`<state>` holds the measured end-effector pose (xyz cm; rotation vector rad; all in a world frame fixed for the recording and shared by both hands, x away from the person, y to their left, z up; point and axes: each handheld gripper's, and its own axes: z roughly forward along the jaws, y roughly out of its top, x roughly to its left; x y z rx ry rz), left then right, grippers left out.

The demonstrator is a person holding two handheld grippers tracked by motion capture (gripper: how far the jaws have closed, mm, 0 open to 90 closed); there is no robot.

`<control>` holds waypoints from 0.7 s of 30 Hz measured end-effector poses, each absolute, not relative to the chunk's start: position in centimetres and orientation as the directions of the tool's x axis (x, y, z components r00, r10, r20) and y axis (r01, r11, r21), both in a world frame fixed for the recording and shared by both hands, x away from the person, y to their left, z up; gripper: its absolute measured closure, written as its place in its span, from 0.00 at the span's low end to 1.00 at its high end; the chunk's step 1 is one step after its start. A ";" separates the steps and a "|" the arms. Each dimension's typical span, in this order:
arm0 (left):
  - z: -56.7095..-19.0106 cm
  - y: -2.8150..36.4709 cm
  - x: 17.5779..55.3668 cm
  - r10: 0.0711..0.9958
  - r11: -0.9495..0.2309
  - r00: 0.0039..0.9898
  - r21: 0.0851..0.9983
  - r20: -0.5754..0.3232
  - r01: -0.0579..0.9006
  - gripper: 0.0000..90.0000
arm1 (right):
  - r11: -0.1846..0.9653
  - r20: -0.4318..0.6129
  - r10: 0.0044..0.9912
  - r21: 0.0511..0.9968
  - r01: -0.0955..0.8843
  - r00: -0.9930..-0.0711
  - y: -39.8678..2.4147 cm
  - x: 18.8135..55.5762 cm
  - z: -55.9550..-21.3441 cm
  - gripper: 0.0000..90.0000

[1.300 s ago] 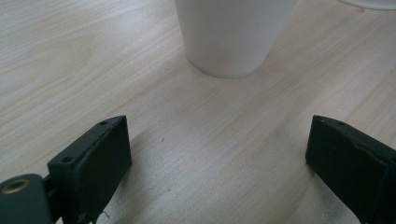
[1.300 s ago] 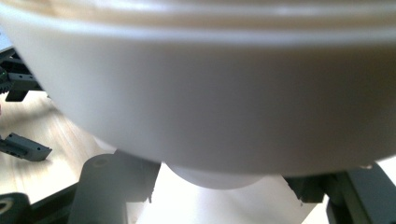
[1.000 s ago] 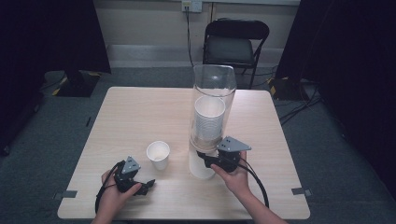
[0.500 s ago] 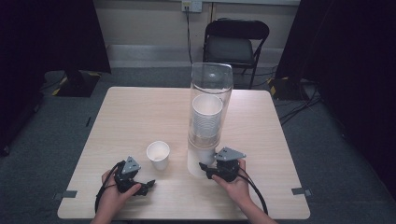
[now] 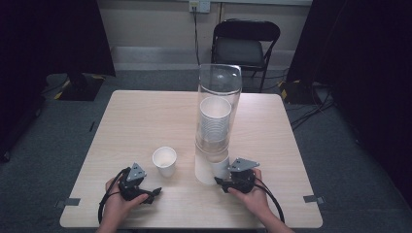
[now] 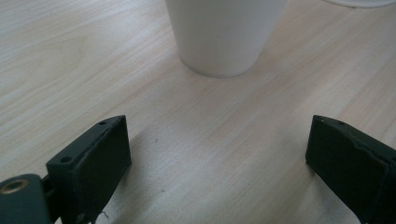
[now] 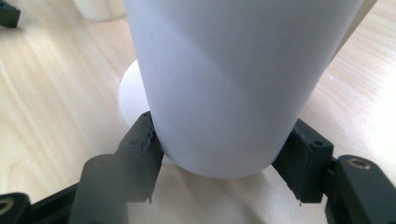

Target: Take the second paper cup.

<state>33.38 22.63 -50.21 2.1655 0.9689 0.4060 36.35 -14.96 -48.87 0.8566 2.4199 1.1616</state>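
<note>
Paper cup (image 7: 219,93) was clamped in right hand-held gripper (image 7: 219,158) under the dispenser tube (image 5: 219,102); left hand-held gripper (image 6: 219,154) wide open on desk (image 5: 145,121), near-left

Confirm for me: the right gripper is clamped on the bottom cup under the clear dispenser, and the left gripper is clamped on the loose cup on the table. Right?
Not quite. The left gripper is open; the loose cup stands apart, ahead of its jaws, in the left gripper view. The right gripper does clamp the bottom cup under the clear dispenser.

Dim room with dark edges; the surface (image 5: 145,121) is evenly lit from above, shadows soft; the close cup (image 7: 224,84) looks blurred
</note>
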 end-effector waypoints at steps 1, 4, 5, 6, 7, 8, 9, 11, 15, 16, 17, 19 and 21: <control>-50.2 22.6 33.3 0.737 -0.464 0.676 0.721 -0.008 0.515 0.07 | 0.494 -0.030 0.637 0.783 0.378 -0.770 -15.2 36.3 -48.9 0.42; -50.1 22.6 33.0 0.730 -0.458 0.684 0.734 -0.013 0.502 0.13 | 0.504 -0.036 0.632 0.778 0.375 -0.775 -15.8 36.0 -49.0 0.42; -50.1 22.6 32.9 0.730 -0.442 0.682 0.741 -0.031 0.506 0.18 | 0.513 -0.046 0.629 0.774 0.370 -0.776 -16.0 35.9 -49.1 0.42; -50.1 22.5 32.8 0.735 -0.414 0.675 0.748 -0.061 0.519 0.19 | 0.519 -0.052 0.625 0.773 0.365 -0.779 -16.1 35.8 -49.1 0.42; -50.0 22.6 32.8 0.737 -0.407 0.672 0.746 -0.072 0.527 0.19 | 0.517 -0.050 0.626 0.774 0.366 -0.778 -16.3 35.6 -49.1 0.42; -49.9 22.6 32.7 0.742 -0.397 0.665 0.747 -0.081 0.534 0.20 | 0.511 -0.042 0.629 0.776 0.371 -0.777 -16.6 35.5 -49.2 0.42; -49.8 22.6 32.6 0.745 -0.394 0.662 0.745 -0.084 0.538 0.20 | 0.509 -0.036 0.629 0.774 0.376 -0.777 -16.8 35.4 -49.3 0.42; -49.6 22.4 32.3 0.749 -0.381 0.656 0.753 -0.089 0.537 0.21 | 0.515 -0.043 0.628 0.771 0.374 -0.777 -17.1 35.2 -49.5 0.42; -48.7 21.8 31.6 0.731 -0.379 0.676 0.769 -0.091 0.514 0.22 | 0.502 -0.035 0.622 0.784 0.364 -0.782 -17.6 35.0 -49.3 0.42; -48.6 21.5 31.4 0.726 -0.376 0.681 0.772 -0.099 0.513 0.22 | 0.503 -0.036 0.615 0.787 0.357 -0.788 -17.6 34.9 -49.3 0.42; -48.4 21.2 31.2 0.716 -0.382 0.691 0.772 -0.100 0.508 0.23 | 0.503 -0.034 0.610 0.789 0.353 -0.791 -17.6 34.8 -49.3 0.42; -48.1 20.5 30.8 0.700 -0.392 0.707 0.775 -0.098 0.496 0.23 | 0.511 -0.037 0.593 0.789 0.341 -0.805 -17.4 34.6 -49.4 0.42; -47.7 19.6 30.4 0.681 -0.397 0.725 0.779 -0.105 0.485 0.23 | 0.515 -0.034 0.575 0.792 0.329 -0.818 -17.2 34.3 -49.4 0.42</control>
